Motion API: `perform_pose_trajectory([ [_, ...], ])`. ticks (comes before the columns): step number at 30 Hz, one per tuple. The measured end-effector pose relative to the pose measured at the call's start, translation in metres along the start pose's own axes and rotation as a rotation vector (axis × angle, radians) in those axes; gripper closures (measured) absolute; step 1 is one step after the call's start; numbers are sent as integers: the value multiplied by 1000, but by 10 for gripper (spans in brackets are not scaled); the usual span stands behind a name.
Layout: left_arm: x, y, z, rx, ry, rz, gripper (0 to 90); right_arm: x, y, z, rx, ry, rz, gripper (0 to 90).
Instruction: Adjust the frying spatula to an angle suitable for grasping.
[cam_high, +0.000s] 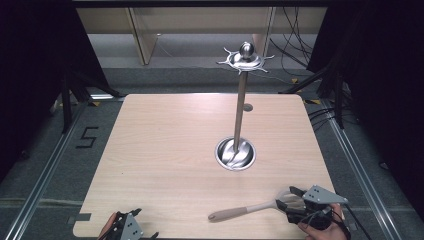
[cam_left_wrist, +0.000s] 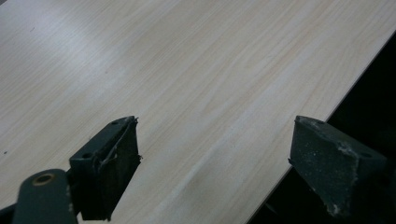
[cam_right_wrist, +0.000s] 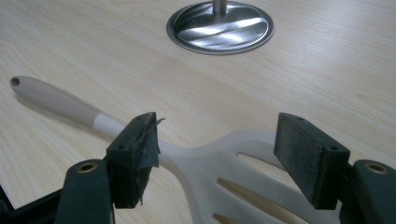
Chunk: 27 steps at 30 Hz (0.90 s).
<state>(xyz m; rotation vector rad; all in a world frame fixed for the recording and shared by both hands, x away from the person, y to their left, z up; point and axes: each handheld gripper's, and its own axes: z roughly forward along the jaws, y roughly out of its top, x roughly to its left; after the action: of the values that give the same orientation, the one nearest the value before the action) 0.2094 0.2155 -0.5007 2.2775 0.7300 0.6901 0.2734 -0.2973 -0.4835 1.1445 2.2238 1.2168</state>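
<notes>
A slotted spatula (cam_high: 250, 208) with a beige handle and white head lies flat near the table's front edge. My right gripper (cam_high: 292, 199) stands open over its head; in the right gripper view the white slotted head (cam_right_wrist: 229, 175) lies between the two spread jaws, and the handle (cam_right_wrist: 51, 99) runs away to the left. A steel utensil stand rises mid-table, with a round base (cam_high: 235, 154), a thin pole (cam_high: 240, 110) and a hooked top (cam_high: 245, 59). My left gripper (cam_high: 134, 226) is open at the front left corner, with bare wood (cam_left_wrist: 187, 93) between its jaws.
The light wood table (cam_high: 165, 150) has dark floor and rails on both sides. In the left gripper view the table's edge (cam_left_wrist: 327, 116) runs diagonally past the right jaw. Cables (cam_high: 295, 35) lie on the floor behind the table.
</notes>
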Motion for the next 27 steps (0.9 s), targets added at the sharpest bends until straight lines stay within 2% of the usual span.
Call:
perform_pose_trajectory([
  [2, 0, 0, 0, 2, 3, 2, 150, 1, 0, 0, 4, 4, 2, 315],
  [4, 0, 0, 0, 1, 1, 0, 150, -2, 1, 0, -3, 12, -18, 315],
  [5, 0, 0, 0, 0, 1, -1, 150, -3, 1, 1, -12, 2, -45, 315],
  [7, -1, 0, 1, 1, -9, -7, 150, 1, 2, 0, -3, 16, -16, 315],
  [9, -1, 0, 1, 1, -8, -8, 150, 1, 4, 0, 8, 28, -21, 312],
  [10, -1, 0, 1, 2, -7, -9, 150, -1, 5, 1, -4, 38, -56, 305],
  [12, 0, 0, 1, 7, -4, -7, 150, 2, 7, 0, 34, 80, -58, 289],
  [13, 0, 0, 2, 6, 0, -5, 150, 3, 9, 2, 46, 97, -97, 285],
  [14, -1, 0, 1, 2, -4, -10, 150, 7, 10, 2, 57, 116, -84, 284],
  [15, -1, 0, 1, 3, -5, -10, 150, 8, 12, 3, 54, 121, -120, 277],
  [17, -1, 1, 1, 7, -2, -7, 150, 11, 17, 7, 58, 145, -146, 258],
  [18, -2, 0, 2, -4, 0, -22, 150, 15, 19, 7, 75, 147, -125, 253],
  [19, -1, 1, 1, 20, -1, -11, 150, 15, 22, 9, 73, 153, -159, 253],
  [21, -1, 1, 1, 18, 2, -14, 150, 20, 27, 12, 96, 161, -176, 254],
  [25, -1, 1, 1, 18, 2, -11, 150, 28, 38, 20, 151, 182, -254, 272],
  [26, -3, 1, 3, -9, 15, -40, 150, 31, 41, 23, 176, 189, -275, 286],
  [27, -2, 1, 3, -8, 14, -40, 150, 33, 43, 26, 196, 198, -289, 294],
])
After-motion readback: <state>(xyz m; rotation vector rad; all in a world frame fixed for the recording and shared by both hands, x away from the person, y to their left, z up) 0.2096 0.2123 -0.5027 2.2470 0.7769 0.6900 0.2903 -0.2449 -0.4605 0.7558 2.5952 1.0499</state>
